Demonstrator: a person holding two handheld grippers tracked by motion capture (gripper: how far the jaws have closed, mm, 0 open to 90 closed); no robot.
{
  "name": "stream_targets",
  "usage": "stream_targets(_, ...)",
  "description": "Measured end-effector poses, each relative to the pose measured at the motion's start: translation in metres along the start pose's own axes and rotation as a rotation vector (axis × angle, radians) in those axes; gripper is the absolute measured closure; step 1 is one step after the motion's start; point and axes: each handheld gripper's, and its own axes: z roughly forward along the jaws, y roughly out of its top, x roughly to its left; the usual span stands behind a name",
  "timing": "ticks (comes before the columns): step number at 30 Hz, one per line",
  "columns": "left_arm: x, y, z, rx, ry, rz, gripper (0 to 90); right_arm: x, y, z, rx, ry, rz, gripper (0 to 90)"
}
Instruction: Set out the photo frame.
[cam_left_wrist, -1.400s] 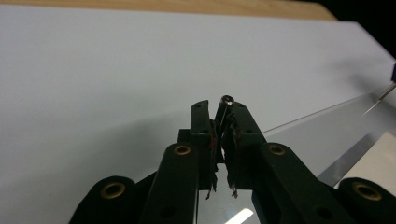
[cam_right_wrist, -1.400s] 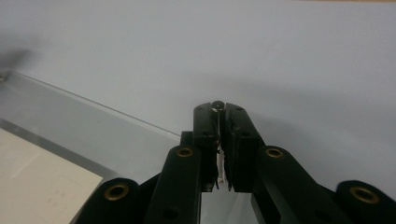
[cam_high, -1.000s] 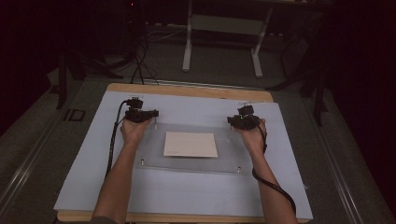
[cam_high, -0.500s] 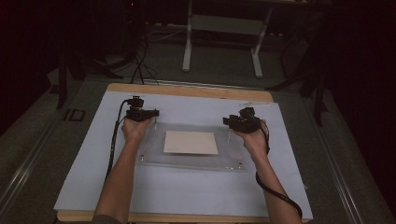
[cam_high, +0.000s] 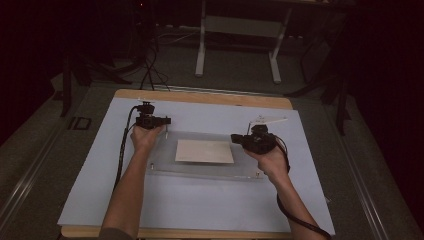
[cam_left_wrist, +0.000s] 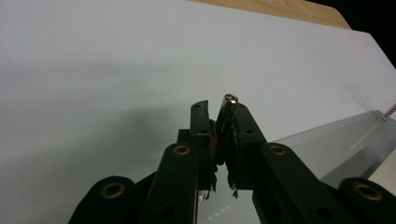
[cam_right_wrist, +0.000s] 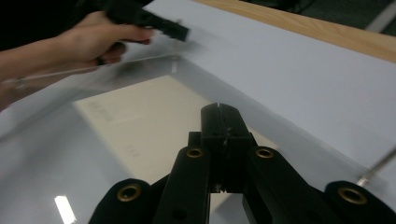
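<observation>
We saw a wooden table (cam_high: 200, 97) covered by a pale blue-grey sheet (cam_high: 200, 200), and on that sheet a clear acrylic plate (cam_high: 200, 170) with a cream-coloured rectangular card (cam_high: 204, 151) lying under or inside it; small metal posts stood at the plate's corners.

At the left, the left gripper (cam_high: 159, 121) sat in the person's left hand (cam_high: 145, 137) at the plate's far left corner. In the left gripper view its tips (cam_left_wrist: 219, 112) stood almost together, and a small metal, round-topped piece (cam_left_wrist: 229, 99) showed at the tip of one jaw. We took this to be the corner post pinched between them, though the angle was too poor for us to be sure the jaws truly held it. The plate's clear edge (cam_left_wrist: 336, 140) ran off to the right of the jaws there.

In the middle, the card looked plain and matte, faintly marked with print too blurred to read, its long side running across the table. The plate above it was glossy and caught a small highlight.

At the right, the right gripper (cam_high: 237, 140) was held in the right hand (cam_high: 272, 160) over the plate's right edge, pointing left toward the card. In the right gripper view its tips (cam_right_wrist: 219, 116) were pressed fully together with nothing between them, hovering above the plate (cam_right_wrist: 70, 154) and card (cam_right_wrist: 140, 126).
</observation>
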Motion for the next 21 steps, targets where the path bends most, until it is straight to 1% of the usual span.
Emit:
stream_targets(1,0.0,0.0,0.0,0.002,0.001,-0.001,82.7,0.008,0.001,-0.003,0.002,0.008,-0.034,90.0)
stream_targets(2,0.0,0.0,0.0,0.004,0.001,-0.001,82.7,0.008,0.001,-0.003,0.002,0.008,-0.034,90.0)
stream_targets(4,-0.001,0.001,0.0,0.012,0.005,-0.006,82.6,0.02,0.002,-0.004,0.017,0.024,-0.081,90.0)
stream_targets(5,-0.001,0.001,0.0,0.012,0.005,-0.006,82.5,0.02,0.002,-0.004,0.017,0.024,-0.081,90.0)
stream_targets(7,0.0,0.001,0.0,0.017,0.005,-0.006,82.6,0.024,0.0,-0.004,0.018,0.048,-0.087,90.0)
stream_targets(10,0.0,0.002,0.001,0.021,0.003,-0.007,82.5,0.031,-0.003,-0.004,0.021,0.064,-0.105,90.0)
stream_targets(12,0.0,0.002,0.001,0.021,0.004,-0.016,82.5,0.035,-0.007,-0.004,0.025,0.074,-0.119,90.0)
stream_targets(14,0.0,0.003,0.002,0.025,0.007,-0.025,82.5,0.041,-0.011,-0.005,0.027,0.103,-0.128,90.0)
stream_targets(15,0.0,0.003,0.002,0.025,0.007,-0.025,82.5,0.041,-0.011,-0.005,0.027,0.103,-0.128,90.0)
stream_targets(16,0.0,0.003,0.003,0.026,0.008,-0.028,82.5,0.046,-0.014,-0.006,0.026,0.127,-0.135,90.0)
stream_targets(17,0.0,0.004,0.003,0.028,0.008,-0.03,82.5,0.046,-0.014,-0.006,0.026,0.127,-0.135,90.0)
stream_targets(18,0.0,0.004,0.003,0.034,0.014,-0.025,82.5,0.049,-0.016,-0.006,0.025,0.136,-0.139,90.0)
stream_targets(19,-0.002,0.006,0.004,0.045,0.023,-0.018,82.8,0.055,-0.019,-0.008,0.023,0.158,-0.151,90.0)
stream_targets(21,-0.002,0.007,0.004,0.052,0.028,-0.019,82.9,0.057,-0.021,-0.008,0.019,0.161,-0.154,90.0)
